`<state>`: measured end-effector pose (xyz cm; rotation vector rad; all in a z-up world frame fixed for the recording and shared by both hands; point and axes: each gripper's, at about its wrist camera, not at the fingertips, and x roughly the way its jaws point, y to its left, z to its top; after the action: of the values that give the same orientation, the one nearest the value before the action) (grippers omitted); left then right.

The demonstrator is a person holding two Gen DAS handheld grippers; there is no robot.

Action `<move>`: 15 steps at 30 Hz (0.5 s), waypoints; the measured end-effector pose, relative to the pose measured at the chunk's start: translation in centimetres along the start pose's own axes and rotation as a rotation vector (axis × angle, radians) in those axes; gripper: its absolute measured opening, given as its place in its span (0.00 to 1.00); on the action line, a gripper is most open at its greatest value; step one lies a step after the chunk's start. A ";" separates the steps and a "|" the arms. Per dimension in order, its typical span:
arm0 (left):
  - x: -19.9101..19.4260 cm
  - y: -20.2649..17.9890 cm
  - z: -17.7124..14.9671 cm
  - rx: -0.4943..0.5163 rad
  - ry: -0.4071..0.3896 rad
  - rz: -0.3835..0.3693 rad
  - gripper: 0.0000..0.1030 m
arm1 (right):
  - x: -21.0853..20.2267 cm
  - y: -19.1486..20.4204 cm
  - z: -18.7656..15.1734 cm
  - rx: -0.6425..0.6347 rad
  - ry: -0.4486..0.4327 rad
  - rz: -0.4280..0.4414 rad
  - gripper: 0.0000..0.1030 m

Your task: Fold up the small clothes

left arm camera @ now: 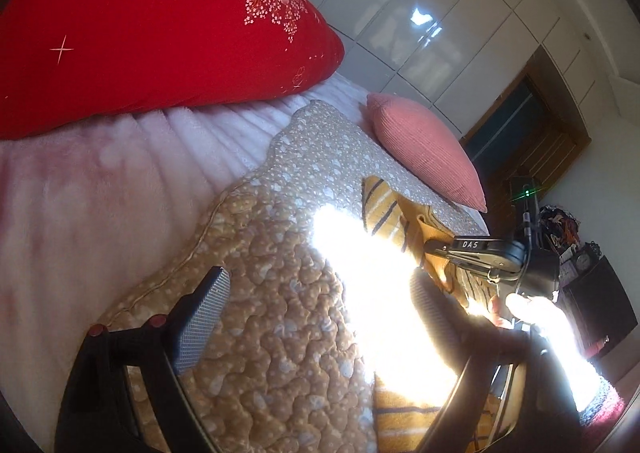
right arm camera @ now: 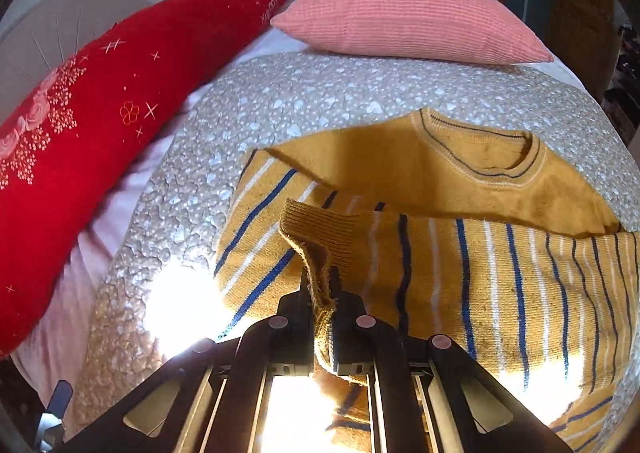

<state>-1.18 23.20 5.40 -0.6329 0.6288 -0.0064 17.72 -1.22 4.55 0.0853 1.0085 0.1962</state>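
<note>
A small mustard-yellow sweater with blue and white stripes lies on a quilted mat on the bed. Its neckline faces away in the right wrist view. My right gripper is shut on the ribbed cuff of a sleeve, which is drawn across the body of the sweater. In the left wrist view the sweater is partly washed out by sun glare, and the right gripper shows over it. My left gripper is open and empty above the mat, left of the sweater.
A large red floral pillow lies along the left and a pink ribbed cushion at the far end of the mat. White wardrobe doors stand behind. The bed edge and dark furniture are at the right.
</note>
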 end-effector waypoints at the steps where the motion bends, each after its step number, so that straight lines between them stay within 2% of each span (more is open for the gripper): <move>1: 0.1 0.1 0.0 -0.004 0.001 0.003 0.86 | 0.4 0.2 -0.1 -0.005 0.006 -0.003 0.05; 5: 0.3 0.0 -0.1 0.000 0.005 0.019 0.86 | 1.1 1.6 -0.9 -0.058 0.009 -0.030 0.05; 12: 0.7 0.2 -0.2 -0.004 0.012 0.027 0.86 | -0.1 4.3 -1.3 -0.159 -0.017 -0.008 0.07; 15: 0.7 0.1 -0.2 0.001 0.011 0.032 0.86 | 1.1 3.7 -1.7 -0.108 0.055 0.063 0.13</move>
<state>-0.80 23.03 4.83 -0.6218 0.6497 0.0190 16.40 2.63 3.34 0.0134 1.0486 0.3112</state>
